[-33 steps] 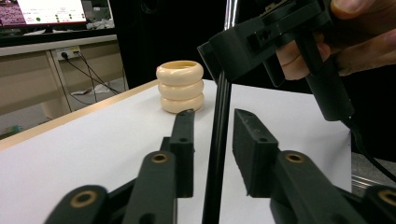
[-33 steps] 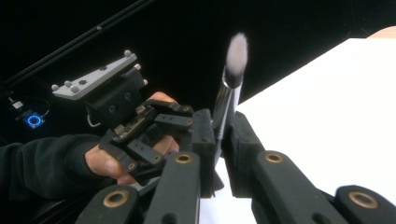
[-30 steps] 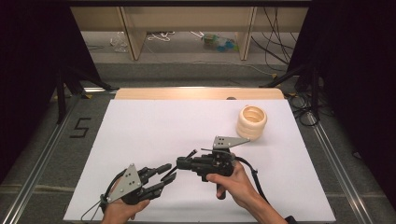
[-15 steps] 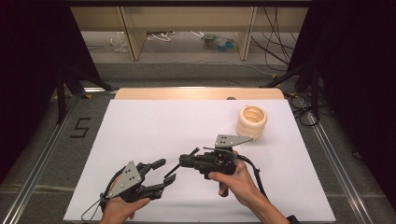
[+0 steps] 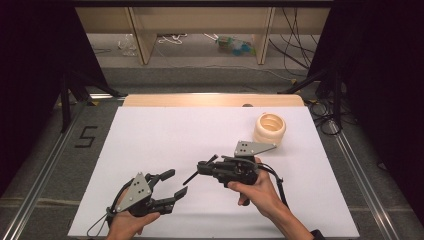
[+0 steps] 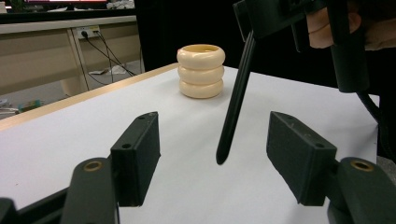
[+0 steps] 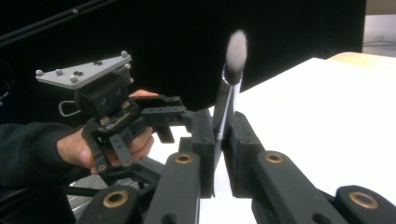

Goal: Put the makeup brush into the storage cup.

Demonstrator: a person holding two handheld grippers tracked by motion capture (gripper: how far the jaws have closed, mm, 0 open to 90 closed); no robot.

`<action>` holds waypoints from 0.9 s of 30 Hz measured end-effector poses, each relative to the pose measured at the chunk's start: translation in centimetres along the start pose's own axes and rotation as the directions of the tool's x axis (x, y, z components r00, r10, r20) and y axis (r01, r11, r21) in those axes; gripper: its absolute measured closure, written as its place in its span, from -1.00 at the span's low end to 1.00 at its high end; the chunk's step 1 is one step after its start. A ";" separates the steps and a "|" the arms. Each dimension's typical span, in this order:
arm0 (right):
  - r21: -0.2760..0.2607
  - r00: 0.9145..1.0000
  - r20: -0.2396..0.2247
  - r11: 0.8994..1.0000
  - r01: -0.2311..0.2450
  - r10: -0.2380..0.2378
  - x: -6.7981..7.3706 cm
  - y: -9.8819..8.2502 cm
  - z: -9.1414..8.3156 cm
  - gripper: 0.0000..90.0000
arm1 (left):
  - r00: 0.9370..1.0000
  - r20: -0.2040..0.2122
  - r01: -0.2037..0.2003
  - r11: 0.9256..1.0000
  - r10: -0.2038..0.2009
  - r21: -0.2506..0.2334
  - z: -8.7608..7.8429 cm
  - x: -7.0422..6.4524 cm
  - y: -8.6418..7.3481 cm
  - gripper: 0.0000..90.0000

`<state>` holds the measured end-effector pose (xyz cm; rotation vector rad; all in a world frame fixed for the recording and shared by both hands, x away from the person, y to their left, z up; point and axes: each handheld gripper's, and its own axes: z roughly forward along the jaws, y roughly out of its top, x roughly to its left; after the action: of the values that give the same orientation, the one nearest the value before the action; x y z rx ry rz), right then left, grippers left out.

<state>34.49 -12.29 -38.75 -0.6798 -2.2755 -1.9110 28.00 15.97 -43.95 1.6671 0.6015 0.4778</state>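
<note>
My right gripper (image 5: pixel 202 166) is shut on a makeup brush (image 5: pixel 192 176) near its silver ferrule. The right gripper view has the pale bristles (image 7: pixel 236 49) standing above the closed jaws (image 7: pixel 219 140). The black handle (image 6: pixel 236 100) slants down toward my left gripper (image 5: pixel 178 182), whose jaws have just been opening. The handle's tip hangs between the spread pads (image 6: pixel 140 156) without touching them. A cream holder (image 5: pixel 269 129) of three stacked rings (image 6: pixel 201 71) stands upright at the back right of the table.
The white table sheet (image 5: pixel 165 135) ends at a wooden strip (image 5: pixel 210 100) at the back. Metal rails (image 5: pixel 45 170) run along both sides, with dark curtains beyond. A shelf unit (image 5: pixel 200 30) with cables on the floor stands behind the table.
The left gripper's jaws have spread apart and let go of the brush handle. The right gripper still holds the brush and has barely shifted.
</note>
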 end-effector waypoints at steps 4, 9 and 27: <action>0.006 1.000 0.024 1.000 0.019 -0.019 -0.2 0.3 -0.4 0.86 | 1.000 -0.009 -0.012 1.000 0.012 0.001 0.0 0.1 0.0 -0.23; 0.006 0.997 0.060 0.999 0.038 -0.038 -0.6 0.7 -1.1 0.86 | 1.000 -0.023 -0.014 1.000 0.014 0.008 0.0 0.3 -0.1 -0.25; -0.004 0.974 0.202 0.995 0.102 -0.099 -2.1 2.3 -4.7 0.86 | 0.996 -0.074 -0.047 0.999 0.047 0.006 -0.4 1.2 -0.1 -0.27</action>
<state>36.31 -17.09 -36.40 -0.8099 -2.4619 -1.9878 28.70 17.03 -44.05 1.6758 0.6188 0.5745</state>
